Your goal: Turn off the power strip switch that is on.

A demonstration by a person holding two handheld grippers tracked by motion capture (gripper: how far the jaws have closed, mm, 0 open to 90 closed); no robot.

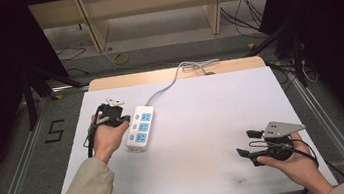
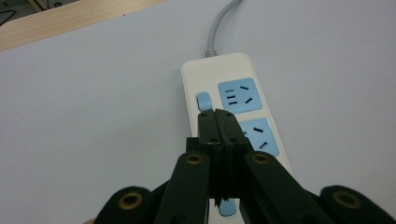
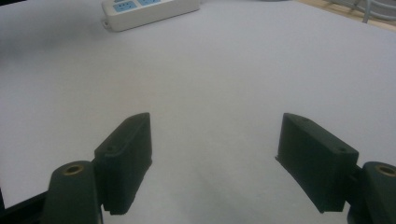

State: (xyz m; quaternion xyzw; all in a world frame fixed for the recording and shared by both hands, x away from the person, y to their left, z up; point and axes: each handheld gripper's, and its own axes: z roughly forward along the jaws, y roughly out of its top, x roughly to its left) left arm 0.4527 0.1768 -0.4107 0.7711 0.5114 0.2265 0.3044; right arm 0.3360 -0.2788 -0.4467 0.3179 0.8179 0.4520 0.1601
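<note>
White counter [image 1: 205, 138], matte sheet over a wood top, dark room behind; power strip [image 1: 140, 128] lies flat at its left side, grey cord [image 1: 164, 91] running off the far edge.
Left hand-held gripper [image 2: 216, 113]: jaws pressed together, nothing between them, tips right at the near edge of a small blue rocker switch [image 2: 203, 101] on the strip; can't tell if they touch it. Looks like a switch press in hand: approach done, the press itself not confirmed. Right hand-held gripper [image 3: 215, 149]: jaws spread wide, empty, idle over bare counter well apart from the strip. Strip is a cream glossy plastic bar with rounded corners, blue socket faces [image 2: 240, 95] with dark slots, and a second blue switch [image 2: 226, 208] near the jaw bases. Jaws are matte black blocks with brass-ringed pivots.
</note>
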